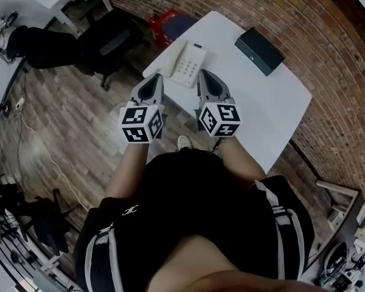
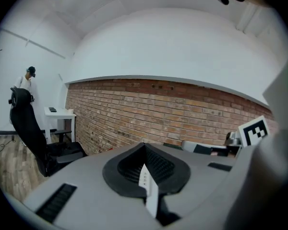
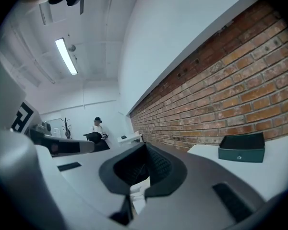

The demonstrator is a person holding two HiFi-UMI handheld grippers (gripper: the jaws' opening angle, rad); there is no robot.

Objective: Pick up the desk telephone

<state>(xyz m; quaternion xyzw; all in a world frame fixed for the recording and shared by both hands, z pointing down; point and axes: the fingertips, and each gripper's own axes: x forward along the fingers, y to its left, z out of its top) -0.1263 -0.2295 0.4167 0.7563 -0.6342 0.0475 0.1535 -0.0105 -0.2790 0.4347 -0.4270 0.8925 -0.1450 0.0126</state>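
Fingers (image 2: 159,167) on the left gripper (image 1: 157,78) are pressing tight together, and nothing is sitting between them. The fingers on the right gripper (image 1: 203,73) are doing the same, shut flat with nothing inside. Both grippers are hovering side by side, pointing at the near edge of the white table (image 1: 274,111). The desk telephone (image 1: 187,64) is lying just past their tips, close to the table's near corner and lined up with the gap between the two grippers. It is well apart from the dark box (image 1: 260,50) at the far side. Shut fingers are not going to grab anything, so I am thinking the fingers need to be opening wide before they are getting to the phone. Then one gripper should be coming in at each long side and squeezing gently, keeping the phone level. That way the top part you talk into is probably not sliding off. The phone is looking white, flat and longer than it is wide, and it is lying a bit slanted on the table. The talking part is resting along its left side, the buttons are sitting on the right, and a small dark patch is showing at the far end. No cord is showing.
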